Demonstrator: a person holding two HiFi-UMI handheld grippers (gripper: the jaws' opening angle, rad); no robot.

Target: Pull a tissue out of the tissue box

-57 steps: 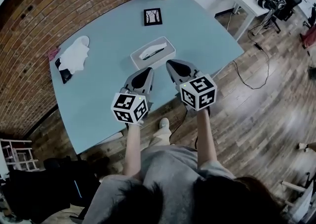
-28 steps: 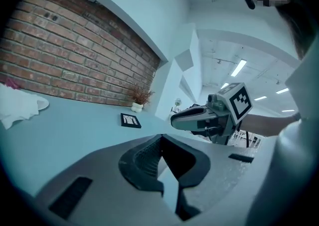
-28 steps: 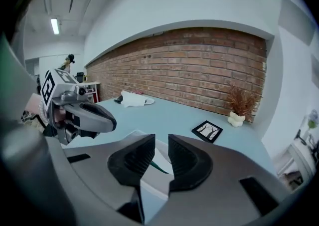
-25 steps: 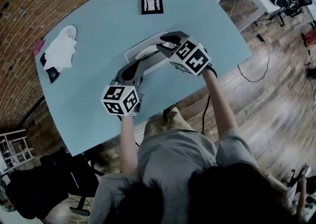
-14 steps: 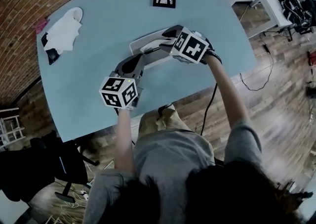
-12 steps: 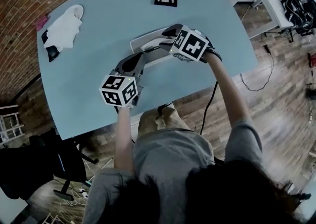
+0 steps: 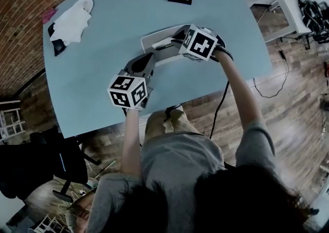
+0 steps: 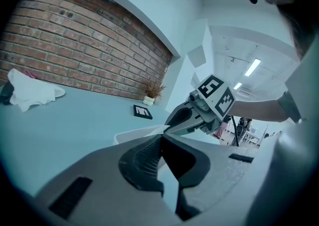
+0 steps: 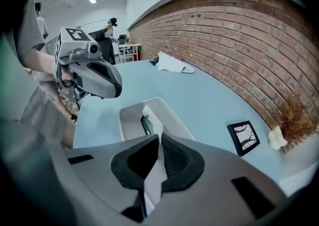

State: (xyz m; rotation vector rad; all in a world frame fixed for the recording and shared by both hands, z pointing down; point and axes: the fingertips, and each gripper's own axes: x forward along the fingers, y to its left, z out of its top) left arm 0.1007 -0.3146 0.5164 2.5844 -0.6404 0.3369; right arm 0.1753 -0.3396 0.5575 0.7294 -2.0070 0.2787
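Head view: brick wall (image 7: 20, 26) along one side, wooden floor (image 7: 293, 113) on the other, pale blue table (image 7: 97, 72) between. On it, white tissue box (image 7: 151, 43). Just beside that, left gripper (image 8: 161, 137), jaws together, empty. Over it, right gripper (image 9: 159, 137), jaws closing on upstanding tissue (image 9: 152, 118).

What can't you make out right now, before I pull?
- Right gripper view: the right gripper is closing with the tissue between its fingers; they hide the box's near end.
- Head view: that gripper's cube covers the slot and tissue.
- Left gripper view: the left gripper's fingers block most of the box, slot included.
- Head view: white heap at the table's far corner, too small to identify.
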